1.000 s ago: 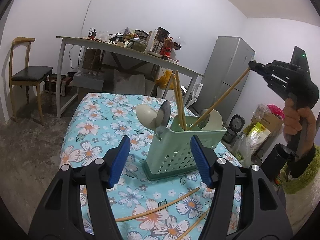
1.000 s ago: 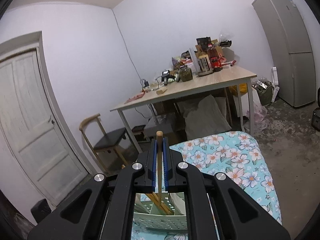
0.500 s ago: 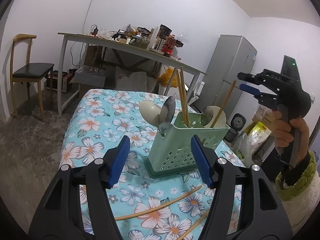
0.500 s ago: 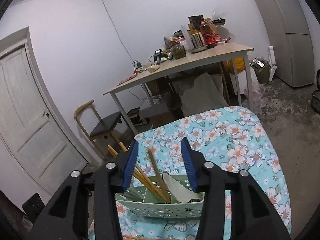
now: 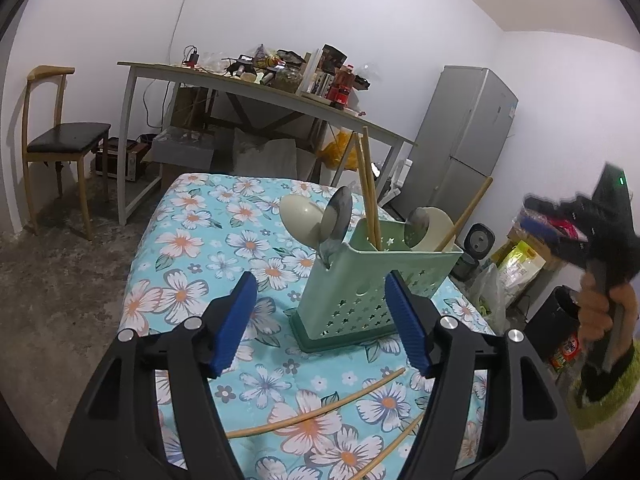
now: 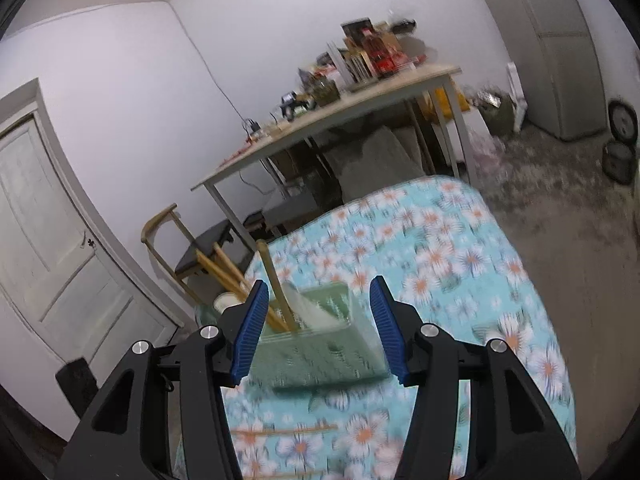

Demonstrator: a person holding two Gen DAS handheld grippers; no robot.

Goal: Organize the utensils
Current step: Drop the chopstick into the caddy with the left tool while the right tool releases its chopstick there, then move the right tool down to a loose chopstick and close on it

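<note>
In the left wrist view we hold our left hand-held gripper (image 5: 322,320) released at lower centre, its blue pads framing the green caddy (image 5: 372,284) that stands at mid-frame on the floral counter (image 5: 192,240), with spoons (image 5: 316,220) and chopsticks (image 5: 368,188) upright inside. Two loose chopsticks (image 5: 316,404) lie on the cloth near the bottom edge, between our fingers. Our right hand-held gripper (image 6: 318,328) is also released and empty, blurred at the right edge of the left view, and in its own view it sits over the caddy (image 6: 324,356) at lower centre.
</note>
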